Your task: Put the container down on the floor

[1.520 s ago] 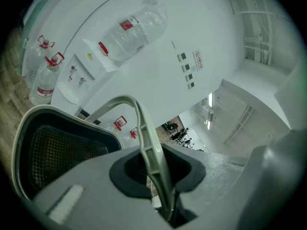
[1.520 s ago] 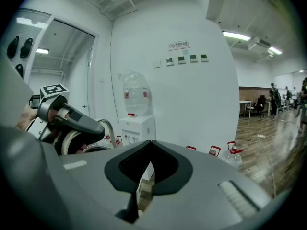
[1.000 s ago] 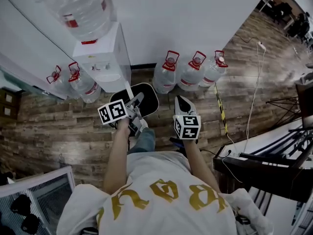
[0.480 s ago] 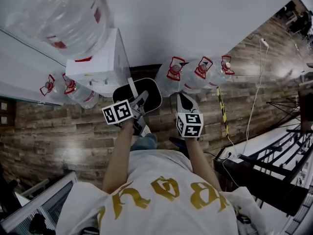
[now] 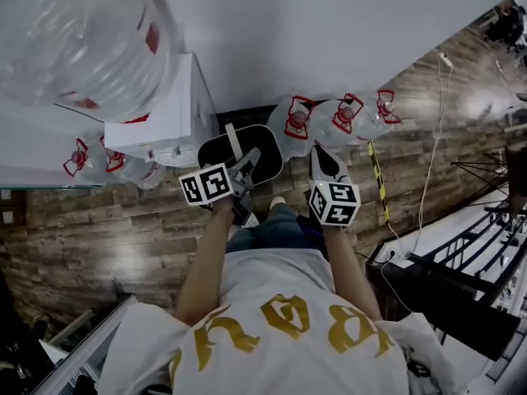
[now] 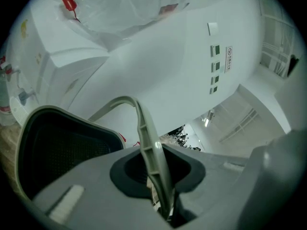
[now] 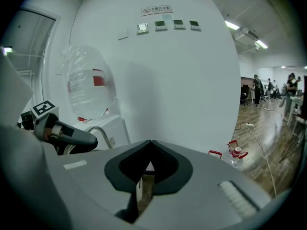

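Here, left claw (image 5: 247,164) clamped on container (image 5: 212,149) handle (image 6: 144,143) (hanging ahead), right claw (image 5: 321,161) closed.

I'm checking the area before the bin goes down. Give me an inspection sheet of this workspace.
Surface: wood-plank floor.
Job's things: black container, held up by its grey handle, close to the dispenser.
Clutter: water bottles along the wall, on both sides of the dispenser; striped tape on the floor.
Grippers: left gripper shut on the handle; right gripper shut, nothing in its jaws.
Cables: white cable across the floor at the right.
Surroundings: white wall; dark rack at the right.
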